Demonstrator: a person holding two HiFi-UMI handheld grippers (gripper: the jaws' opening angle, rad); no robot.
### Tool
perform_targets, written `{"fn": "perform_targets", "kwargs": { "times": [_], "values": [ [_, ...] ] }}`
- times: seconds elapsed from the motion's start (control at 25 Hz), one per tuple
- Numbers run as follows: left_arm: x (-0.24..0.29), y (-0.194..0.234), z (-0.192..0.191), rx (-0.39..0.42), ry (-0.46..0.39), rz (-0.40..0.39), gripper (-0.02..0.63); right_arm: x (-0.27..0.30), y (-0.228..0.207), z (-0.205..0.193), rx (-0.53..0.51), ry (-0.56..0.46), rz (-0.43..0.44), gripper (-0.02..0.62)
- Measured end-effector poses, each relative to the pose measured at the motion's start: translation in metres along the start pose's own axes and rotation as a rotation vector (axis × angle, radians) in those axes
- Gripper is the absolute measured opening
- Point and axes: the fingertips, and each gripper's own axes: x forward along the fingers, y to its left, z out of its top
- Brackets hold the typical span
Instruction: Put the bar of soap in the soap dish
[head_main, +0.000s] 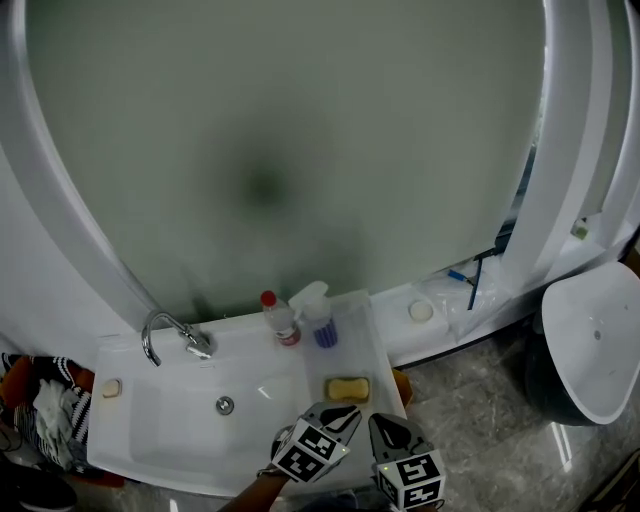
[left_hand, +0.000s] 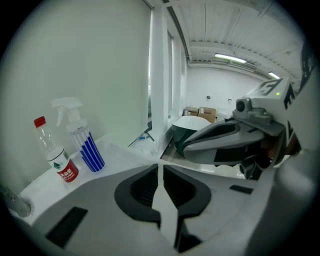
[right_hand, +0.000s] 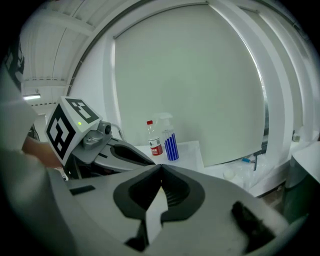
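A yellow bar of soap (head_main: 347, 389) lies on the right ledge of the white sink (head_main: 150, 440), inside a pale rectangular outline that looks like a soap dish. My left gripper (head_main: 345, 413) hovers just in front of the bar, apart from it. Seen along its own jaws, the left gripper (left_hand: 160, 166) has its tips together with nothing between them. My right gripper (head_main: 388, 425) is beside it at the sink's front right corner. Its own view shows the right gripper (right_hand: 161, 169) shut and empty. The soap is hidden in both gripper views.
A red-capped bottle (head_main: 280, 318) and a blue-striped spray bottle (head_main: 318, 318) stand at the sink's back edge, with the faucet (head_main: 170, 335) to their left. A small beige lump (head_main: 111, 388) sits on the left ledge. A loose white basin (head_main: 595, 340) stands on the floor at right.
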Motion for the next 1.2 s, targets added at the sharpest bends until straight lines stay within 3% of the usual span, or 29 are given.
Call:
{"fn": "perform_targets", "kwargs": {
  "times": [0.56, 0.88, 1.2],
  "values": [
    [-0.037, -0.022, -0.001, -0.319, -0.201, 0.174, 0.011, -0.013, 0.028, 0.002, -0.042, -0.039, 0.147, 0.011],
    [-0.054, -0.027, -0.01, -0.426, -0.27, 0.299, 0.011, -0.022, 0.038, 0.0, -0.083, -0.033, 0.204, 0.011],
    [-0.065, -0.032, -0.01, -0.435, -0.274, 0.381, 0.011, -0.031, 0.044, 0.001, -0.096, -0.026, 0.239, 0.011]
  ]
}}
